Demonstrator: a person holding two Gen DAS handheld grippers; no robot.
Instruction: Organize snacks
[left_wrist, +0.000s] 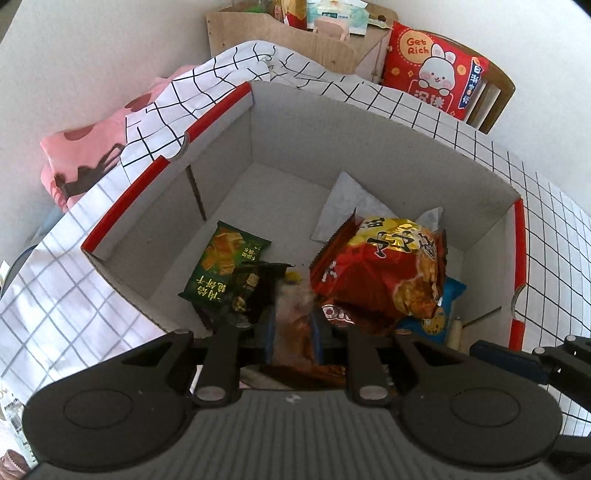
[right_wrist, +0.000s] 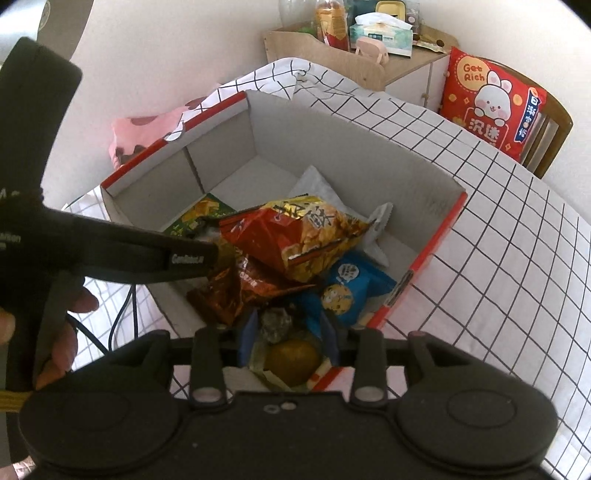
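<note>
Inside the red-edged cardboard box (left_wrist: 369, 122) on the checked cloth (right_wrist: 498, 229), crinkled foil snack bags (left_wrist: 384, 262) lay heaped; the left gripper (left_wrist: 293, 332) pinched a glossy packet (left_wrist: 295, 328), the right gripper (right_wrist: 288, 332) clamped a crumpled wrapper (right_wrist: 275, 321).

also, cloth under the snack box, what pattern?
White with a black grid, the cloth; clearest in the right wrist view.

The packet (left_wrist: 295, 328) between the left gripper (left_wrist: 293, 343) fingers is smeared with blur, its print unreadable. The red chip bag (left_wrist: 384, 266) covers most of the blue cookie pack (left_wrist: 432, 321). The silvery pouch (left_wrist: 351, 206) beyond is half buried.
</note>
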